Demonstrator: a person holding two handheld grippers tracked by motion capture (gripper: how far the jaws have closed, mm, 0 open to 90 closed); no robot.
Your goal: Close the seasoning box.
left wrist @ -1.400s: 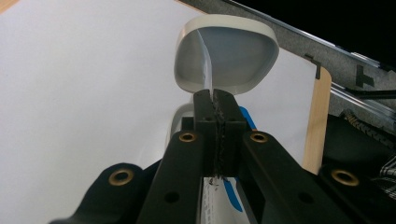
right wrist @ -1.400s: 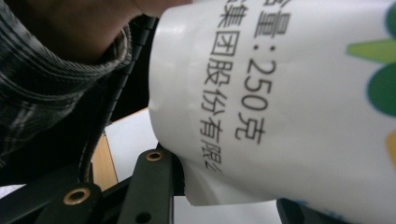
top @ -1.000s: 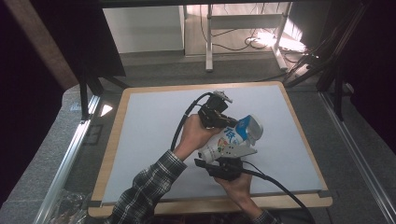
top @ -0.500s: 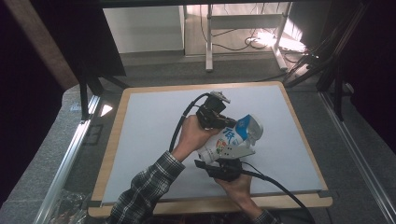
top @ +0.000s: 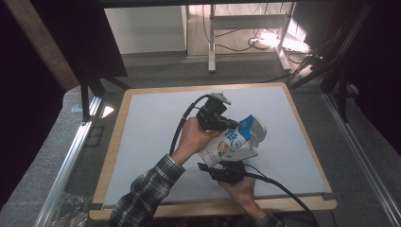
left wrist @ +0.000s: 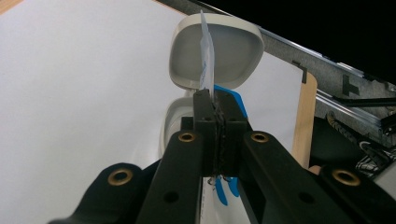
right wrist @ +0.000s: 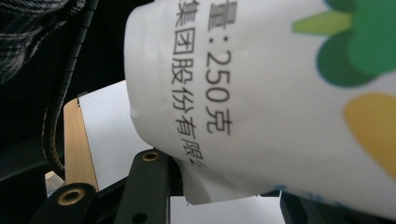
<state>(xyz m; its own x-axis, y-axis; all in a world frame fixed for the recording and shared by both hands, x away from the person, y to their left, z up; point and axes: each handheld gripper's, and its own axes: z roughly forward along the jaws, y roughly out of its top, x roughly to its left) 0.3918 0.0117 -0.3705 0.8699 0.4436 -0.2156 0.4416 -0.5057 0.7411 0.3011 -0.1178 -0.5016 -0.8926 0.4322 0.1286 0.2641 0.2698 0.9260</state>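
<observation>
A white pouch (top: 229, 144) with a blue top, coloured print and black lettering is held up over the white mat (top: 142, 127). My left gripper (top: 231, 124) comes in from above and is shut on a thin edge of the pouch (left wrist: 207, 51) near its blue part. Beyond those jaws stands a rounded white part of the pouch (left wrist: 233, 56). My right gripper (top: 228, 165) sits under the pouch near the table's front. The pouch's lower end (right wrist: 261, 107) lies between its jaws and is gripped there. The left gripper (left wrist: 215, 100) has its pads pressed together on the edge.
The mat lies on a wooden-rimmed table (top: 213, 208). Black cables (top: 182, 123) trail from both grippers across the mat. Metal rails (top: 71, 156) run along both sides, and a desk frame (top: 213, 42) stands on the floor beyond the far edge.
</observation>
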